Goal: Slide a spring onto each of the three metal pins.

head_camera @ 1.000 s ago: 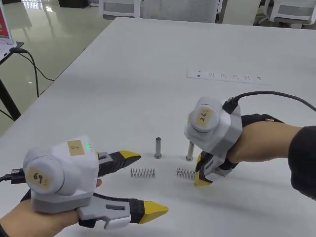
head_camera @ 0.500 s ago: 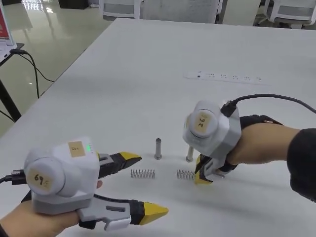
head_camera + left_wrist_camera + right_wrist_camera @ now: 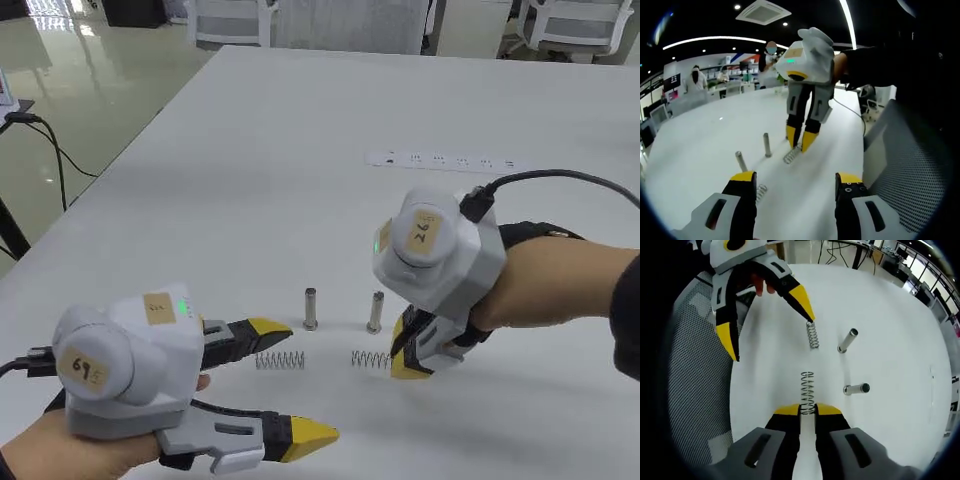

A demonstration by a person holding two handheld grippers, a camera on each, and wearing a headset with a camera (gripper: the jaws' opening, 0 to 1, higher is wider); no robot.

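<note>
Your left gripper (image 3: 305,381), yellow-tipped jaws spread wide, empty, low over the smooth white table (image 3: 250,150); left spring (image 3: 279,360), thin wire coil, lying flat; left pin (image 3: 310,308), right pin (image 3: 376,312), slim metal cylinders, upright; your right gripper (image 3: 404,360), jaws pinched narrow on the right spring (image 3: 370,359) end.

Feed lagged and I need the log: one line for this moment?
right gripper: jaws shut on spring end, on table | left gripper: open, by second spring | pins: two upright, bare

Holds L gripper (image 3: 303,380) low, jaws wide apart, aimed twd R. Tips R gripper (image 3: 405,362) down, jaws pinched on spring (image 3: 370,358) end.
</note>
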